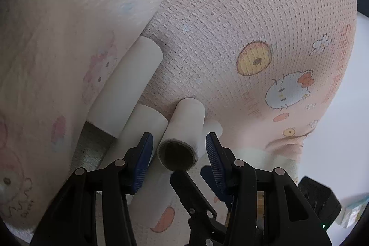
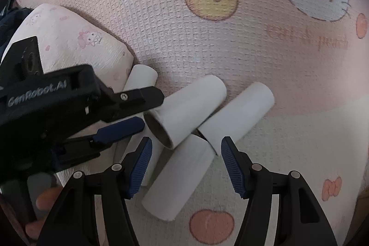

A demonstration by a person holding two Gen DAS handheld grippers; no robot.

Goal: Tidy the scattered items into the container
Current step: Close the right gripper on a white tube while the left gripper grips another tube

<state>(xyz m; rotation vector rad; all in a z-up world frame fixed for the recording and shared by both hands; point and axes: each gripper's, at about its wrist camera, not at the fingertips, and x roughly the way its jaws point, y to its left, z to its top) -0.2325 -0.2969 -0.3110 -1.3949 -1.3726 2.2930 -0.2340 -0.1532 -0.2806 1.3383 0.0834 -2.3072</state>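
White cardboard tubes lie in a loose pile inside a pink fabric container (image 2: 230, 43) printed with cartoon cats and oranges. In the right wrist view, four tubes show near the frame's centre. The top tube (image 2: 186, 110) lies on a diagonal, its open dark end toward the lower left and its far end toward the upper right. Another tube (image 2: 239, 114) lies just right of it on nearly the same diagonal, and a third tube (image 2: 180, 179) runs from the pile toward the lower left, between the fingers of the right claw (image 2: 186, 163), whose jaws stand spread with no pad on it. The left claw (image 2: 136, 112) enters from the left edge, its tips just beside the top tube's open end. In the left wrist view, the left claw (image 1: 178, 149) is spread, that tube's (image 1: 184, 130) open end faces the camera between its pads without touching them, and its long axis points away toward the upper frame
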